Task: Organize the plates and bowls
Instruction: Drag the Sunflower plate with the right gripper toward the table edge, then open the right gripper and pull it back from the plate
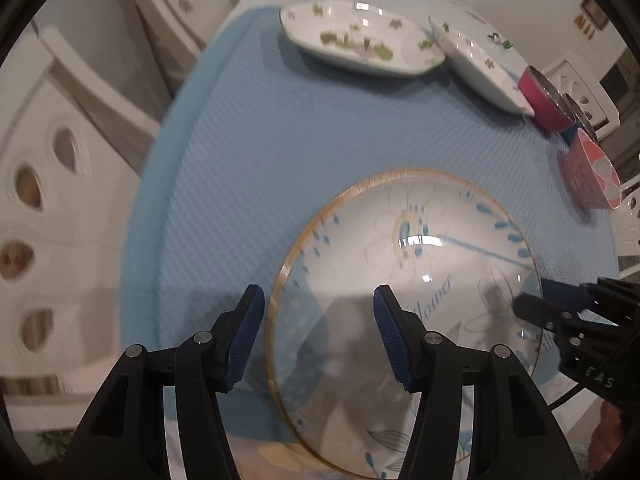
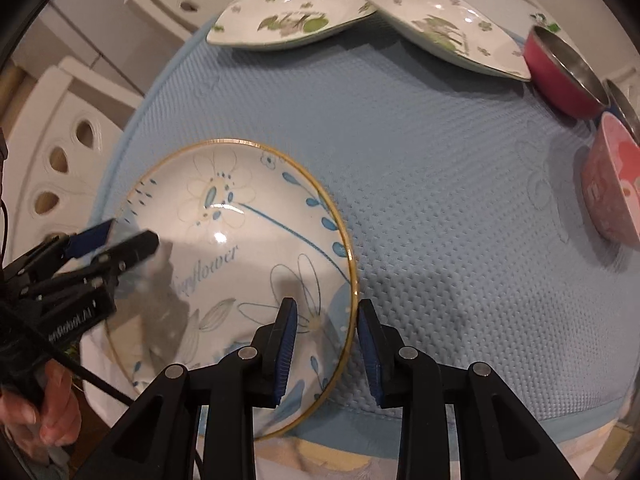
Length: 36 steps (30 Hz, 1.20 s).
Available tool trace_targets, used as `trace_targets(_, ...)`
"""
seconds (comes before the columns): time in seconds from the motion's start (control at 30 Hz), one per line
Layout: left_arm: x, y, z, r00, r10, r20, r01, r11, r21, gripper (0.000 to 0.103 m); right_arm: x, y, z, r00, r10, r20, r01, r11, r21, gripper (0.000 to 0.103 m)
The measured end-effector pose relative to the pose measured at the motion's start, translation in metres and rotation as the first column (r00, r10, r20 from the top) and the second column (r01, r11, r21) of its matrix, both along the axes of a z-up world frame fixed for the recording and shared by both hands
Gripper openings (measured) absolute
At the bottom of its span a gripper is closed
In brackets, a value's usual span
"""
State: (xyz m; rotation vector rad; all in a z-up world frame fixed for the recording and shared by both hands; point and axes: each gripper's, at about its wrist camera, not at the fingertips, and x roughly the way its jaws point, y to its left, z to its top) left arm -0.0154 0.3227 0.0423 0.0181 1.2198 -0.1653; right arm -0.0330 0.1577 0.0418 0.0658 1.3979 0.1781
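Sunflower plate lies at the mat's near left edge, its rim between both grippers' spread jaws.

Glazed ceramic: stiff, slippery, breakable, best pinched at the gold rim. Left gripper straddles the left rim, right gripper the right, neither pressing yet. Far side: two green-patterned dishes; right: three bowls, counted.

Looks like a home dining room: table under a blue quilted mat, white pierced-back chairs around it (framed pictures on the wall).
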Motion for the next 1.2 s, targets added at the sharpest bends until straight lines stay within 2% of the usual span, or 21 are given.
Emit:
trace_targets(0.17,0.011,0.002,0.028,0.995,-0.017,0.097,0.012,0.999,0.051,0.056,0.0,-0.018,0.018,0.998,-0.047,0.033,0.047,0.999,-0.002,0.03)
trace_targets(0.33,0.021,0.003,0.042,0.99,-0.006,0.14,0.005,1.0,0.003,0.056,0.005,-0.024,0.038,0.994,-0.085,0.074,0.083,0.996,0.026,0.03)
trace_targets(0.57,0.045,0.0,0.046,0.987,0.049,0.152,-0.033,0.994,-0.106,0.057,0.013,-0.024,0.052,0.986,-0.11,0.128,0.102,0.993,0.064,0.03)
trace_targets(0.67,0.056,0.002,0.049,0.985,0.072,0.159,-0.048,0.988,-0.146,0.062,0.022,-0.024,0.052,0.984,-0.118,0.135,0.106,0.99,0.093,0.03)
trace_targets(0.9,0.086,0.014,0.053,0.982,0.099,0.16,-0.071,0.983,-0.172,0.062,0.047,-0.03,0.059,0.973,-0.134,0.19,0.107,0.984,0.144,0.03)
trace_targets(1.13,0.129,0.031,0.054,0.976,0.134,0.169,-0.095,0.971,-0.22,0.062,0.09,-0.032,0.052,0.971,-0.162,0.176,0.123,0.969,0.213,0.03)
trace_targets(1.2,0.143,0.03,0.05,0.979,0.126,0.162,-0.088,0.97,-0.226,0.065,0.105,-0.029,0.045,0.97,-0.177,0.164,0.136,0.962,0.235,0.032)
